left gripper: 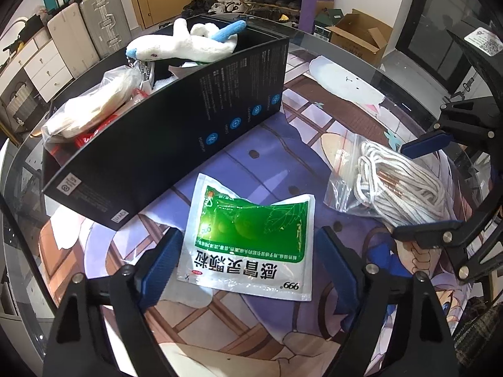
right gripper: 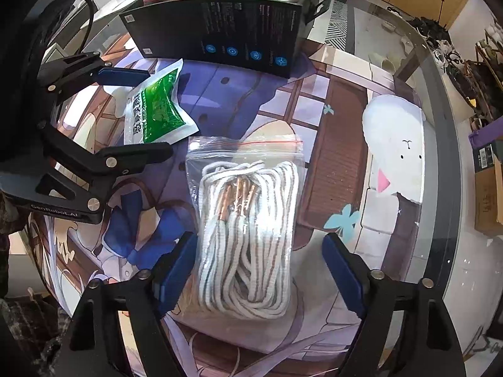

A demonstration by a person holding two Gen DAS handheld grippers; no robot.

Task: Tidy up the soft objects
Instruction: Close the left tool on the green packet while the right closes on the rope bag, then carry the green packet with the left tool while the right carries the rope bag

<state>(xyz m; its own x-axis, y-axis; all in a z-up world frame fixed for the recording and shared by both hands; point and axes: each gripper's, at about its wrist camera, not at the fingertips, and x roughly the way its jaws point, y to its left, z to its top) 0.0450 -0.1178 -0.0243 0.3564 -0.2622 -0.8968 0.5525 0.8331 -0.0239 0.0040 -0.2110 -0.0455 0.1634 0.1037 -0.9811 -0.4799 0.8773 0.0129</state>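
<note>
A green and white medicine sachet [left gripper: 251, 235] lies flat on the printed mat, between the open fingers of my left gripper [left gripper: 251, 251]; it also shows in the right wrist view [right gripper: 154, 110]. A clear zip bag of white cord [right gripper: 248, 220] lies between the open fingers of my right gripper [right gripper: 261, 267]; it also shows in the left wrist view [left gripper: 393, 182]. A black box [left gripper: 176, 119] behind them holds a white and blue plush toy [left gripper: 185, 44] and a bagged soft item [left gripper: 91, 103]. Neither gripper touches its object.
The round glass table has a printed cartoon mat [right gripper: 345, 157] under it. The table rim [right gripper: 440, 125] curves at the right. Suitcases [left gripper: 94, 22], drawers and a cardboard box [left gripper: 361, 34] stand on the floor beyond.
</note>
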